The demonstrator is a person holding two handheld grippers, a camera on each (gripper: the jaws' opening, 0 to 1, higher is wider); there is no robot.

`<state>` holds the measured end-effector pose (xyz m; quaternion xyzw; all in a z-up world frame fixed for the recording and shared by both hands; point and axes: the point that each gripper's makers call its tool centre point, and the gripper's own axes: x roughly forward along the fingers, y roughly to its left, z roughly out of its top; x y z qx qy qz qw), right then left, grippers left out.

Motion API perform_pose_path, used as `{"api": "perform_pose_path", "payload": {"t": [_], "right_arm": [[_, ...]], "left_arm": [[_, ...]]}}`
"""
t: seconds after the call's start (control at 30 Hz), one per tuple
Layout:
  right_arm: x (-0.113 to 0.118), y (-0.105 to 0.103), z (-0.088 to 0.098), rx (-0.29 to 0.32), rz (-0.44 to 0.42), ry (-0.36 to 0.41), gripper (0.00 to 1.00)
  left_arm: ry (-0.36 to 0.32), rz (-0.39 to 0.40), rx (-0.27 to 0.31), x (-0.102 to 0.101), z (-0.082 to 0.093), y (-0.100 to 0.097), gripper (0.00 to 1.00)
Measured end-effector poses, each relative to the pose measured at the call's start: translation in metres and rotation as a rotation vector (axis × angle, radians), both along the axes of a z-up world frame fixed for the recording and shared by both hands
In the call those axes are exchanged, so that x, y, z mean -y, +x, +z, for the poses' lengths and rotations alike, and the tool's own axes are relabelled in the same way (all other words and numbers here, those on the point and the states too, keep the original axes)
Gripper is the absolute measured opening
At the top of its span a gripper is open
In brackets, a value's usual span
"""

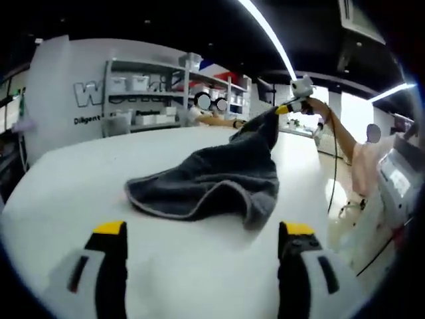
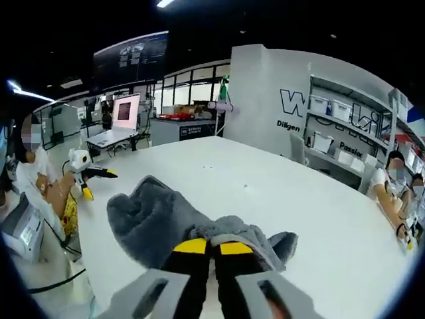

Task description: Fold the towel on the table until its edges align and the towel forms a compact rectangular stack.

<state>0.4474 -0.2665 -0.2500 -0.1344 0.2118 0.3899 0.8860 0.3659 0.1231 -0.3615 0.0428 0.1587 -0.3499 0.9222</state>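
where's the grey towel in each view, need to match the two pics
Left gripper view: the towel lies mid-frame on the white table, one corner lifted toward the upper right by the right gripper.
Right gripper view: the towel sits low centre, its near edge pinched.
Shared landmark: the lettered white wall.

At the bottom centre of the right gripper view, the right gripper (image 2: 212, 247) has its yellow-tipped jaws pressed together on a bunched fold of the grey towel (image 2: 156, 219). The towel spreads in rumpled folds up and left from the jaws across the white table (image 2: 292, 199). At the left edge, the left gripper (image 2: 96, 174) hovers off the table's side, jaws apart. A laptop (image 2: 119, 119) sits in the upper left, shelves (image 2: 345, 119) with bins at right.
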Motion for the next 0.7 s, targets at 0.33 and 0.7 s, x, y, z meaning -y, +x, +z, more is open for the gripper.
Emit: {"api": "perform_pose_path", "payload": {"t": [0.33, 0.7], "right_arm": [[0.026, -0.033, -0.063, -0.106, -0.042, -0.020, 0.03], [0.030, -0.054, -0.126, -0.205, -0.057, 0.019, 0.03]], "left_arm": [[0.004, -0.013, -0.002, 0.004, -0.001, 0.001, 0.99], [0.010, -0.036, -0.002, 0.011, 0.000, 0.001, 0.99]]}}
